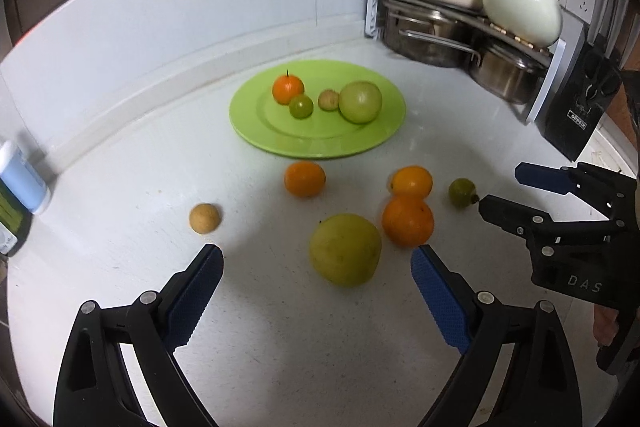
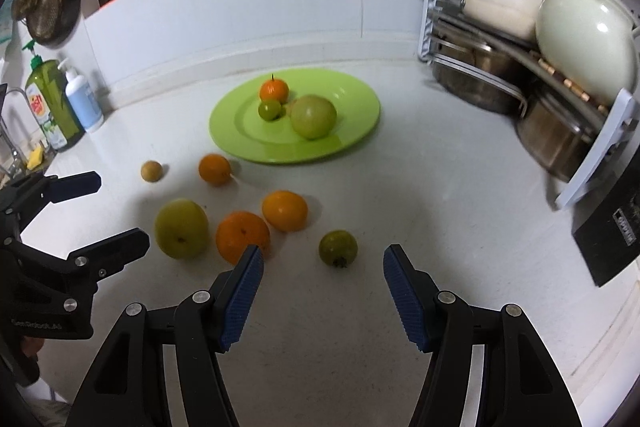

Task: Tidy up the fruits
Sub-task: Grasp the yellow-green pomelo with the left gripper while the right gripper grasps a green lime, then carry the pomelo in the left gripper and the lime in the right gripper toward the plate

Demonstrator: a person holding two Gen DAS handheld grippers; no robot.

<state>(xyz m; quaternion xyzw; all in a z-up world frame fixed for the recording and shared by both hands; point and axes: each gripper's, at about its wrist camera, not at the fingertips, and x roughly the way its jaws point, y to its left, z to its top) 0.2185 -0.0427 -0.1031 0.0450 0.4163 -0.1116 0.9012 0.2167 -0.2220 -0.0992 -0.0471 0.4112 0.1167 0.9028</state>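
A green plate point(image 1: 360, 143) point(image 2: 352, 131) holds an orange tangerine point(image 1: 287, 89), a small green fruit point(image 1: 301, 106), a small brown fruit point(image 1: 328, 100) and a large green fruit point(image 1: 360, 101). On the counter lie a large yellow-green fruit point(image 1: 345, 249) point(image 2: 181, 228), three oranges point(image 1: 407, 220) point(image 1: 412, 181) point(image 1: 305, 178), a small green fruit point(image 1: 462, 192) point(image 2: 338, 248) and a small tan fruit point(image 1: 205, 218) point(image 2: 151, 171). My left gripper point(image 1: 316, 263) is open, just short of the yellow-green fruit. My right gripper point(image 2: 323, 263) is open, just short of the small green fruit.
A rack of pots and pans point(image 1: 460, 19) stands at the back right, with a black knife block point(image 1: 580, 99) beside it. Soap bottles point(image 2: 64, 103) stand at the left by the wall. The backsplash curves behind the plate.
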